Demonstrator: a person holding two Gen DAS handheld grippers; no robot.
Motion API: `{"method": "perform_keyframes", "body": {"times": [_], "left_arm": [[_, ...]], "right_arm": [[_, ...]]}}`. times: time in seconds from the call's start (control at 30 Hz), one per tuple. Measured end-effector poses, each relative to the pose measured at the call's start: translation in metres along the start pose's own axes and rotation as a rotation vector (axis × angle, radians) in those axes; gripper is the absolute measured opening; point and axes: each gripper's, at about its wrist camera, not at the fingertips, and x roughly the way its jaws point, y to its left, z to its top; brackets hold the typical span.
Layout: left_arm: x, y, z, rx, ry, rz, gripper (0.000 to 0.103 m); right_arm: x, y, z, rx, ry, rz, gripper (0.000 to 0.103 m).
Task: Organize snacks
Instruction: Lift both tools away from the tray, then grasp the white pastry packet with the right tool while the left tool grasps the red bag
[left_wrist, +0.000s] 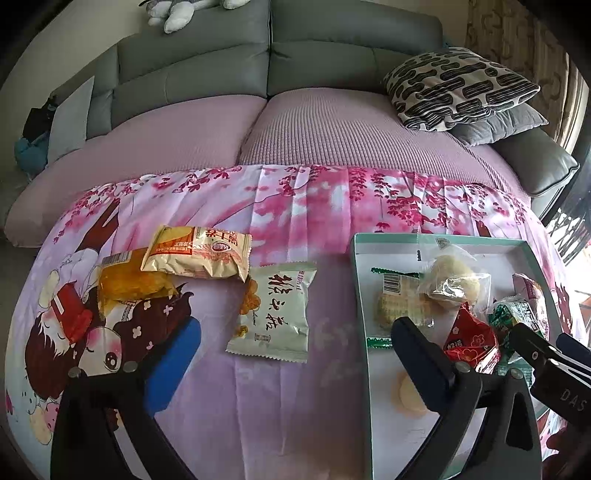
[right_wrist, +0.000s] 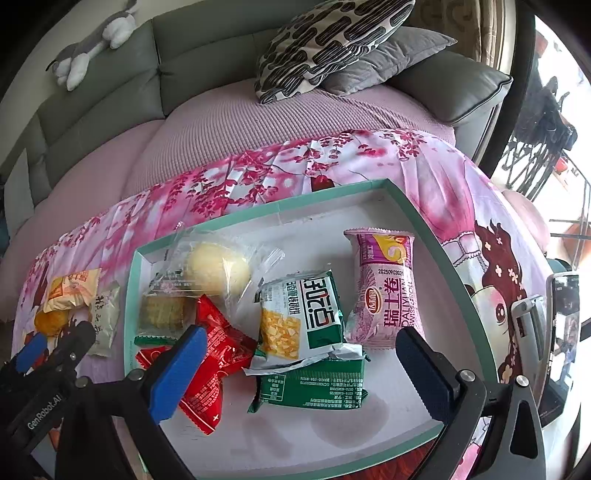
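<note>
A teal-rimmed white tray (right_wrist: 424, 225) lies on the pink cloth and holds several snacks: a clear-wrapped bun (right_wrist: 216, 271), a cracker pack (right_wrist: 164, 314), a red pack (right_wrist: 216, 354), green and white packs (right_wrist: 301, 317) and a pink Swiss roll pack (right_wrist: 384, 288). My right gripper (right_wrist: 299, 373) is open and empty above the tray's near part. Left of the tray (left_wrist: 356, 280) lie a pale green pack (left_wrist: 277, 314), a beige pack (left_wrist: 199, 254) and an orange snack (left_wrist: 129, 280). My left gripper (left_wrist: 295, 365) is open and empty, over the cloth near the pale green pack.
The cloth (left_wrist: 303, 199) covers a low surface in front of a grey sofa (left_wrist: 258, 62) with patterned cushions (left_wrist: 458, 85). A plush toy (right_wrist: 92, 44) lies on the sofa back. A phone on a stand (right_wrist: 561, 317) is at the right.
</note>
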Motion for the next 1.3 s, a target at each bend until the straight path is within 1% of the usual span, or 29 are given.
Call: {"method": "perform_keyframes", "body": {"times": [0.27, 0.43, 0.53, 0.63, 0.7, 0.87, 0.93, 1.1, 1.17, 1.3], "left_arm": [[-0.004, 0.008, 0.003, -0.027, -0.015, -0.022, 0.103], [-0.011, 0.026, 0.008, -0.032, -0.015, -0.062, 0.103], [-0.017, 0.046, 0.012, -0.054, -0.030, -0.056, 0.103], [-0.024, 0.074, 0.015, -0.093, -0.044, -0.037, 0.103], [-0.027, 0.096, 0.016, -0.123, -0.048, -0.007, 0.103], [-0.031, 0.152, 0.011, -0.223, -0.031, 0.086, 0.103], [-0.030, 0.171, 0.007, -0.257, -0.022, 0.111, 0.103], [-0.031, 0.216, -0.004, -0.329, -0.007, 0.195, 0.103], [-0.031, 0.233, -0.008, -0.374, -0.010, 0.213, 0.103], [-0.030, 0.257, -0.012, -0.428, -0.019, 0.198, 0.103]], "right_arm": [[-0.003, -0.001, 0.001, 0.019, -0.019, 0.022, 0.103], [-0.007, 0.008, 0.002, 0.004, -0.038, 0.029, 0.103], [-0.016, 0.014, 0.004, 0.005, -0.078, 0.043, 0.103], [-0.023, 0.022, 0.005, 0.008, -0.110, 0.064, 0.103], [-0.025, 0.028, 0.006, 0.004, -0.116, 0.087, 0.103], [-0.022, 0.053, 0.003, -0.046, -0.104, 0.098, 0.103], [-0.021, 0.064, 0.000, -0.066, -0.100, 0.105, 0.103], [-0.019, 0.092, -0.006, -0.108, -0.088, 0.168, 0.103], [-0.018, 0.105, -0.010, -0.133, -0.083, 0.179, 0.103], [-0.015, 0.132, -0.019, -0.193, -0.074, 0.186, 0.103]]}}
